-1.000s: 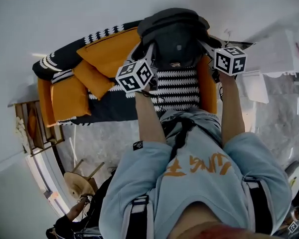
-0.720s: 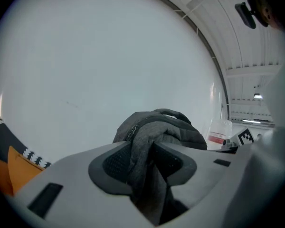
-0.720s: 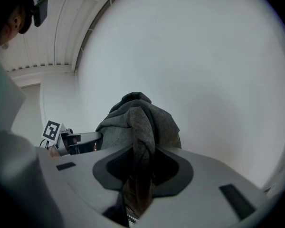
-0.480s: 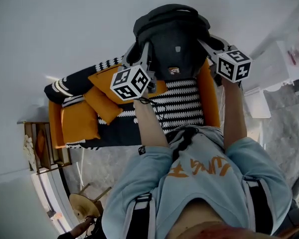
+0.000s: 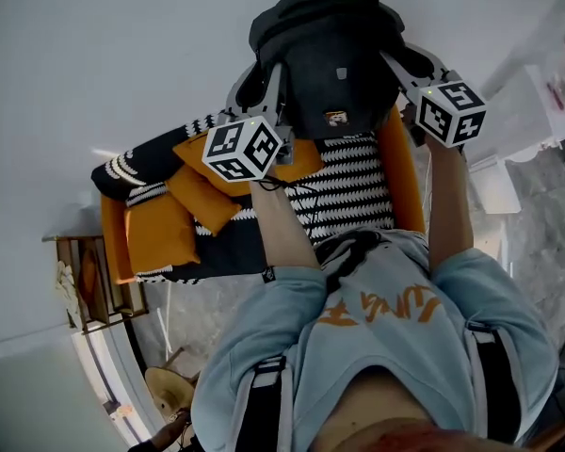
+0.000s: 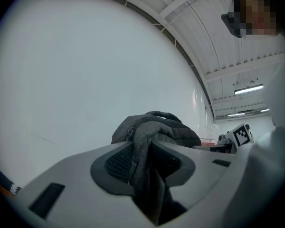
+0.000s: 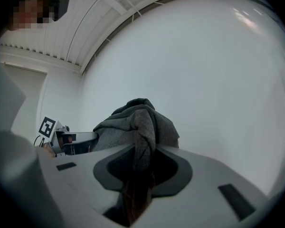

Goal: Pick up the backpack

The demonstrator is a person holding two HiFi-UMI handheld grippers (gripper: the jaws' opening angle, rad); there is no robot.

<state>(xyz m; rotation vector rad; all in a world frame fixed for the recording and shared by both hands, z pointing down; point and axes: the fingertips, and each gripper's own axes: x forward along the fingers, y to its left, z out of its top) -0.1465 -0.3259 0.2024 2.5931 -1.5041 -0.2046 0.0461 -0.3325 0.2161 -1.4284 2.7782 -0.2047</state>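
The dark grey backpack (image 5: 330, 64) hangs in the air above the sofa, held up between my two grippers. At its left side, my left gripper (image 5: 262, 88) has a fold of the backpack's fabric (image 6: 156, 127) bunched between its jaws, which are closing on it. My right gripper (image 5: 402, 66) is shut on a twisted fold of the same fabric (image 7: 137, 122) at the bag's right side. Both grippers point level at the white wall. In each gripper view the cloth fills the jaw gap, left (image 6: 142, 160) and right (image 7: 142, 167).
Below the bag stands an orange sofa (image 5: 400, 172) with a black-and-white striped blanket (image 5: 344, 182) and orange cushions (image 5: 160, 229). A wooden shelf (image 5: 85, 285) is at the left, a wooden stool (image 5: 168, 389) lower left, and white furniture (image 5: 494, 182) at the right.
Both grippers have risen with the backpack, which has come up off the sofa's striped blanket and now hangs clear above it.
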